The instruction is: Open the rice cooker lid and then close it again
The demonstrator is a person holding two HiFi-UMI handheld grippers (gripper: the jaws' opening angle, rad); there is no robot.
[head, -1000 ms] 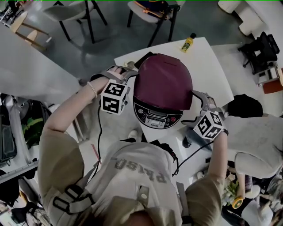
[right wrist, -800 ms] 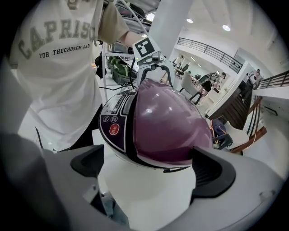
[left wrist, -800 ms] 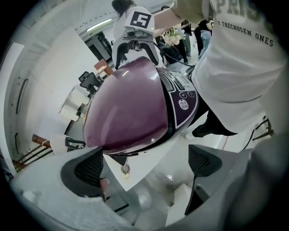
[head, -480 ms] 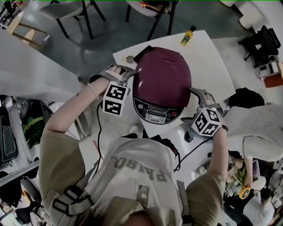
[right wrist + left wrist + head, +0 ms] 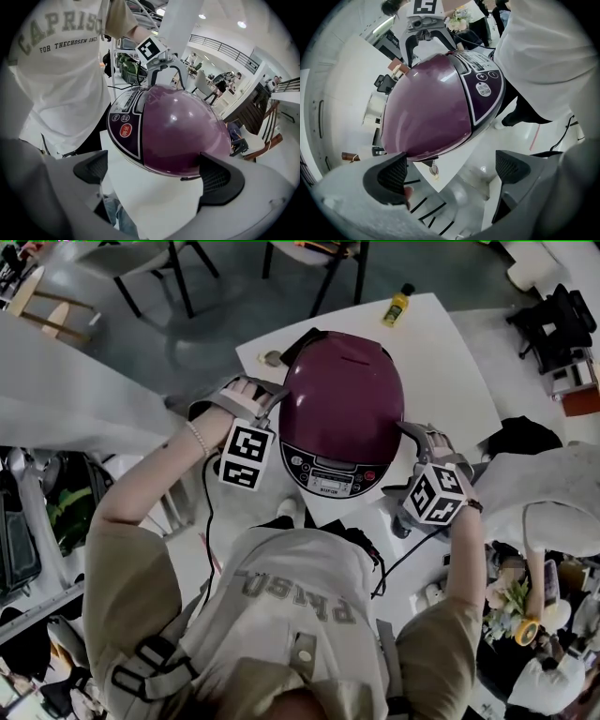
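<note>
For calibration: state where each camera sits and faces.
Head view: on the head, steeply down onto rice cooker; shirt, left gripper, right gripper show.
Left gripper view: on left gripper, past its open jaws at cooker's side; shirt shows.
Right gripper view: mirrored, from the opposite side; shirt shows.
Shared: each gripper view sees the other gripper beyond the cooker.

yel. bottle, wht table, chair

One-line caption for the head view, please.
Open left tool and open right tool flank a closed maroon rice cooker on a white table, seen from above.
</note>
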